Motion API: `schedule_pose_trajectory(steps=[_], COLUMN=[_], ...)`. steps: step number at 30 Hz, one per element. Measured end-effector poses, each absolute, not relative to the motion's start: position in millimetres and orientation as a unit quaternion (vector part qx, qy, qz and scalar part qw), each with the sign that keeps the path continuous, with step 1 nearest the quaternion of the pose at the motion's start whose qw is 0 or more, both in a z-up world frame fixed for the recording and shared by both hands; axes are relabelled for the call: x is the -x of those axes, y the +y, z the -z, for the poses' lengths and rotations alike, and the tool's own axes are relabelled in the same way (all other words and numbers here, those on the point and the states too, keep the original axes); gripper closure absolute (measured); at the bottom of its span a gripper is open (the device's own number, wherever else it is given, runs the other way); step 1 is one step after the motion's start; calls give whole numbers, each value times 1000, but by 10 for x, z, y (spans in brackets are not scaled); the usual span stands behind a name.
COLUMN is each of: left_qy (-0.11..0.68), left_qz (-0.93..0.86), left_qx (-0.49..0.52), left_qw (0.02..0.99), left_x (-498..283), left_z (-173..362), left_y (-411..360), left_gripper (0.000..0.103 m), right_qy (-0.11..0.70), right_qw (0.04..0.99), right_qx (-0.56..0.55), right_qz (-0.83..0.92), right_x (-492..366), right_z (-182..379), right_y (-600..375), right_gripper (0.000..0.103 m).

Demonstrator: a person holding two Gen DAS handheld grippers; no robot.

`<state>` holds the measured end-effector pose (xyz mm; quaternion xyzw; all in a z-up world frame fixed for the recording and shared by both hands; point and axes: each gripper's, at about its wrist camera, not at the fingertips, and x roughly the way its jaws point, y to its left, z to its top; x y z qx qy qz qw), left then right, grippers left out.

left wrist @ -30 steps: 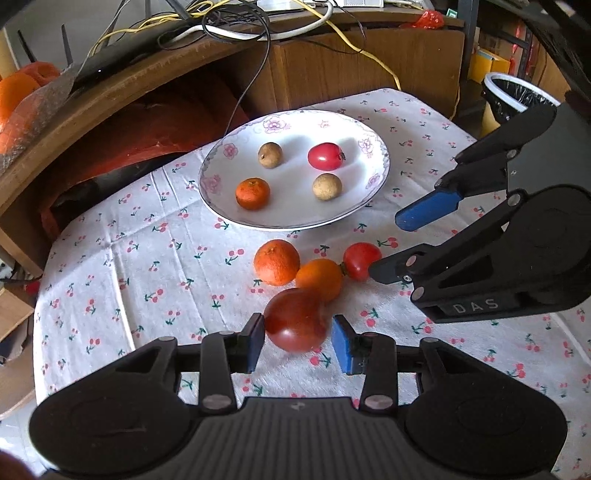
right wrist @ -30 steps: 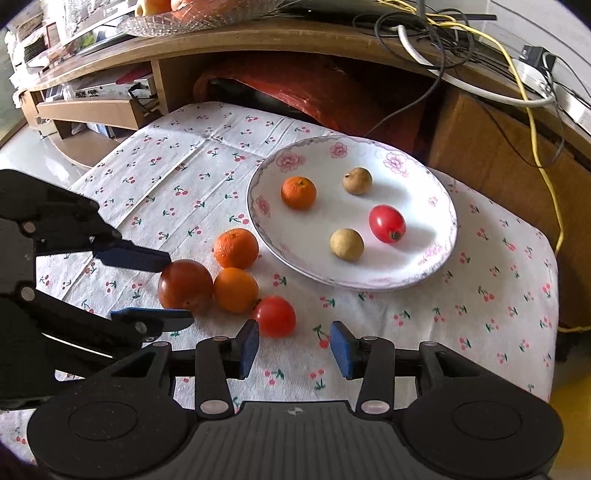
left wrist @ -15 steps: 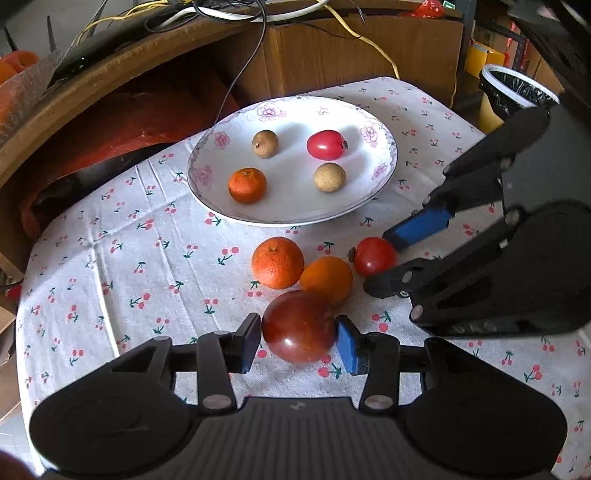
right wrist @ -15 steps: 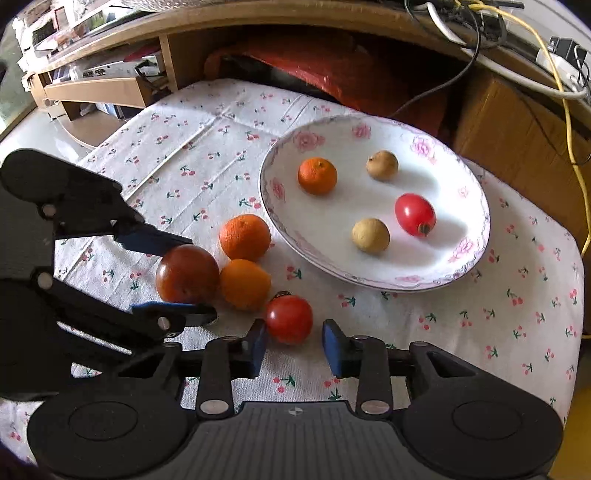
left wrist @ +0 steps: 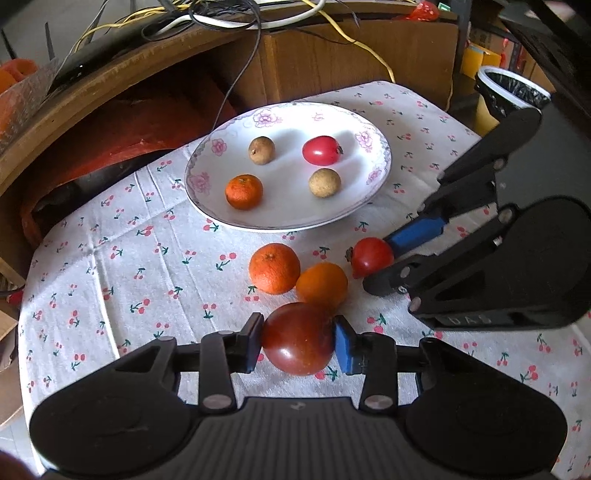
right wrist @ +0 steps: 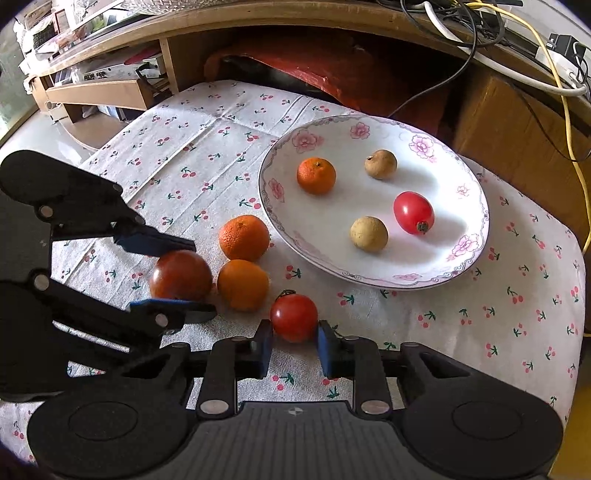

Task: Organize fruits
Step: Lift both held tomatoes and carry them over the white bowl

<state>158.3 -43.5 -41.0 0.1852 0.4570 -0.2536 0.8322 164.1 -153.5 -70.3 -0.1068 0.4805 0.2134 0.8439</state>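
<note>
- Table covered by white cloth with small red cherry print (left wrist: 122,258), creased, lit bright from the side.
- White round china plate with pink flower rim (left wrist: 380,147) at 12 o'clock in the left wrist view; it holds a small mandarin (left wrist: 243,192), a red oval tomato (left wrist: 320,150) and two brown round longan-like fruits (left wrist: 261,150) (left wrist: 324,182), all apart from each other.
- Left gripper (left wrist: 298,339): blue pads pressed on both sides of a large dark-red tomato (left wrist: 297,338), clamped on it; fruit sits at cloth level, can't tell if it is lifted.
- Right gripper (right wrist: 294,341): pads just either side of a small bright-red tomato (right wrist: 294,316) with a green stem; slim gap showing, not yet closed on it.
- Two orange mandarins on the cloth (left wrist: 274,268) (left wrist: 321,285) between plate and grippers; they touch each other, and the nearer one touches the dark-red tomato.
- Curved wooden shelf edge (left wrist: 110,81) behind the table, 10 to 12 o'clock, with black, white and yellow cables (left wrist: 236,18) on top.
- Red plastic bundle (right wrist: 332,70) under the shelf.
- Cardboard box (left wrist: 354,62) at 12 to 1 o'clock.
- Bin with black liner (left wrist: 513,92) at 2 o'clock.
- Low wooden rack with clutter (right wrist: 96,85) at 10 o'clock in the right wrist view.
</note>
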Motion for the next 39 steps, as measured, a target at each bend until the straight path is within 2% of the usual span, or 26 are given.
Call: schedule_pose_trajectory(steps=[9,18,39], left_qy=[464,457,459], left_qz=[258,257,265], left_qx=[-176,-185,-200], left_qw=[829,831,824], left_x=[-1561,-1529,-1314], left_z=[404,408,332], left_y=[-372,-385,-399], left_gripper=[54,55,56], right_qy=[473,475,488], right_qw=[850,851,828], right_qx=[102,99,152], right_qz=[-208,-200,-230], right_x=[-1666,-1682,-1308], right_z=[697,701,647], right_y=[-1531,-1541,-1394], right_gripper=[76,81,81])
